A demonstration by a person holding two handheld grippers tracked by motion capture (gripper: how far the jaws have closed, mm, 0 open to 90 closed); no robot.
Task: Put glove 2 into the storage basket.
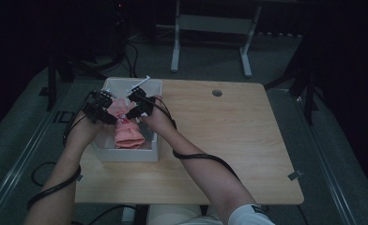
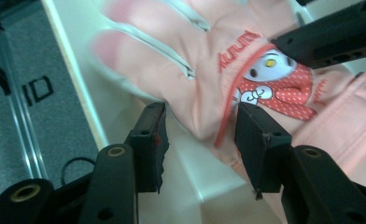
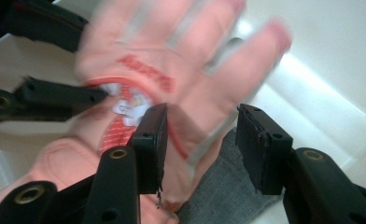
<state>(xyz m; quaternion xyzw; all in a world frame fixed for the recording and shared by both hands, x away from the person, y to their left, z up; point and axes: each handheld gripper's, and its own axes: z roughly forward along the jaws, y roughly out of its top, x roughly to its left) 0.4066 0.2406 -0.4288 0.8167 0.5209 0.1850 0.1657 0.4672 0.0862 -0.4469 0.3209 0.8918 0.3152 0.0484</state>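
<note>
A pink glove (image 1: pixel 120 110) with a cartoon patch hangs over a white bin (image 1: pixel 126 155) at the table's left rear. My left gripper (image 1: pixel 100 111) and right gripper (image 1: pixel 138 106) flank it from either side. In the left gripper view the glove (image 2: pixel 190 60) is blurred, and its cuff edge lies between the spread jaws of my left gripper (image 2: pixel 202 140), which do not press on it. In the right gripper view the glove (image 3: pixel 172 56) also sits between the parted jaws of my right gripper (image 3: pixel 202 140), with a gap at the right pad.
More pink cloth (image 1: pixel 128 136) lies in the bin, and a grey knitted piece (image 3: pixel 228 191) sits under the glove. The wooden table (image 1: pixel 229 140) stretches to the right, with a round grommet hole (image 1: pixel 217 93) near its far edge. Cables trail from both forearms.
</note>
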